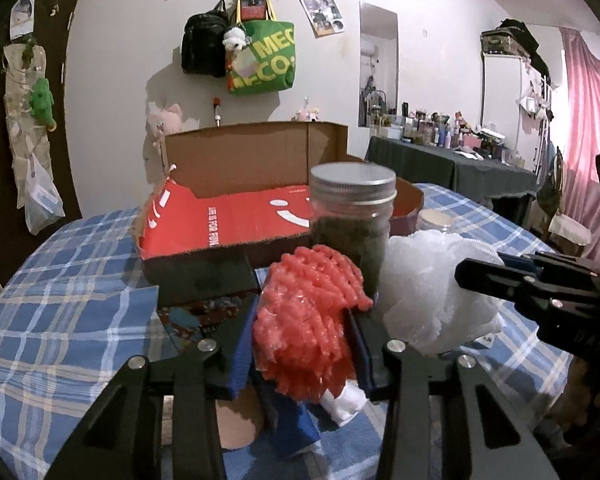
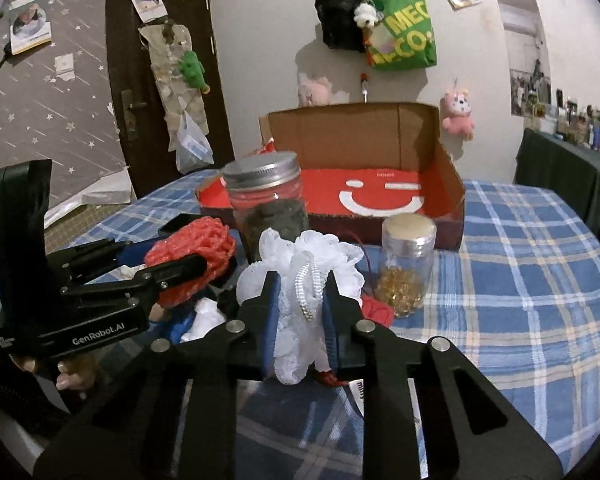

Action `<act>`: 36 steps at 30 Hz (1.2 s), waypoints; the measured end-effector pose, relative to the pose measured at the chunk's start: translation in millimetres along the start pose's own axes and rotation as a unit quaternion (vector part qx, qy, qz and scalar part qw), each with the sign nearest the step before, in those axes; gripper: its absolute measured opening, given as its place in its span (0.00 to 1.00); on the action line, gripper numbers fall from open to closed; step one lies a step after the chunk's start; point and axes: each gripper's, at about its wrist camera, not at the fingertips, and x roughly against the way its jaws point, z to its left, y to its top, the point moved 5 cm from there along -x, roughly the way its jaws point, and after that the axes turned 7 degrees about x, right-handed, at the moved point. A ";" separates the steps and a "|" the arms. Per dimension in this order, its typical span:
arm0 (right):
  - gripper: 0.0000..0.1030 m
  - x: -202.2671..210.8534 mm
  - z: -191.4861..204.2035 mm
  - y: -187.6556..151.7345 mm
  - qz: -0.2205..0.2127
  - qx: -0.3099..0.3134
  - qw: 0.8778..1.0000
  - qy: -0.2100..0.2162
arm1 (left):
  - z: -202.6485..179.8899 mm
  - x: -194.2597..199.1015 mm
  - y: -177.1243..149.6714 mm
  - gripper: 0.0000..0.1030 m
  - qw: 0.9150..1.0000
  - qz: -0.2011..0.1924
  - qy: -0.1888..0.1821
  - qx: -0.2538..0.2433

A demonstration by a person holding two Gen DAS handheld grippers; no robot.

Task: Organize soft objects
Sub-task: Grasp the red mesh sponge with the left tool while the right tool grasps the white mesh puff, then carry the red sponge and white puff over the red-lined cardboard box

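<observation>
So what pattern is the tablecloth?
Blue and white plaid tablecloth, with thin cream lines, clearest in the right wrist view.

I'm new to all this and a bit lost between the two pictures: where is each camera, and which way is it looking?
Left wrist view: sits on the left gripper, looks along its fingers, which squeeze a red scrunchie, toward the cardboard box; the right gripper shows at the right edge.
Right wrist view: sits on the right gripper, which squeezes a white scrunchie; the left gripper and a hand show on the left.
Both share: box, metal-lidded jar, checked tablecloth, green bag.
</observation>
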 end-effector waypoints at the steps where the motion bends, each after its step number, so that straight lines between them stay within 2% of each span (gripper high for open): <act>1: 0.15 2.0 1.4 0.9 -0.003 0.003 1.000 -0.001 | 1.1 3.1 2.1 0.43 1.000 -0.004 0.001 0.002; 14: 0.12 35.5 3.9 22.2 -0.047 0.010 0.999 -0.010 | 13.2 29.7 20.2 0.43 0.999 -0.033 0.008 0.008; 25: 0.12 56.1 -5.4 64.7 -0.088 0.042 0.995 -0.032 | 23.1 36.6 61.8 0.43 0.998 -0.054 0.010 -0.013; 32: 0.12 54.2 -22.8 97.2 -0.104 0.062 0.992 -0.042 | 25.6 25.2 88.2 0.43 0.998 -0.047 0.003 -0.038; 36: 0.12 42.2 -33.0 113.1 -0.101 0.073 0.991 -0.038 | 25.5 8.6 103.3 0.43 0.998 -0.024 -0.015 -0.047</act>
